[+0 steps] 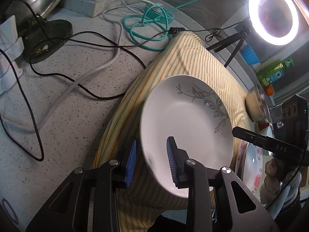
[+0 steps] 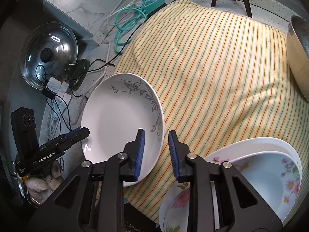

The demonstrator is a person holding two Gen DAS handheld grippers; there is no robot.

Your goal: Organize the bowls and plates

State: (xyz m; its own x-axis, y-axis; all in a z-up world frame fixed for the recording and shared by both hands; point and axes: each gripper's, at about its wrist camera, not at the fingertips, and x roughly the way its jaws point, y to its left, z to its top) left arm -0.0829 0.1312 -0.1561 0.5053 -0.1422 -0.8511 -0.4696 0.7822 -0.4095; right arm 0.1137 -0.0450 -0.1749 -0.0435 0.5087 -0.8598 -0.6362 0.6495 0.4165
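White plate (image 1: 185, 127) with grey leaf print lies on the striped cloth (image 1: 202, 65), left gripper (image 1: 151, 161) clenched on its rim at 7 o'clock, right gripper (image 2: 156, 153) clenched on its rim at 4 o'clock, flowered dishes (image 2: 270, 174) stacked at 4 o'clock of it

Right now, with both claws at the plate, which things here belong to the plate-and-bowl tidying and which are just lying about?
For the job:
- white plate with grey leaf pattern
- stack of white floral bowls and plates
- left claw
- right claw

Just lying about:
- yellow striped cloth
- glass pot lid
- teal cable
- ring light
- green soap bottle
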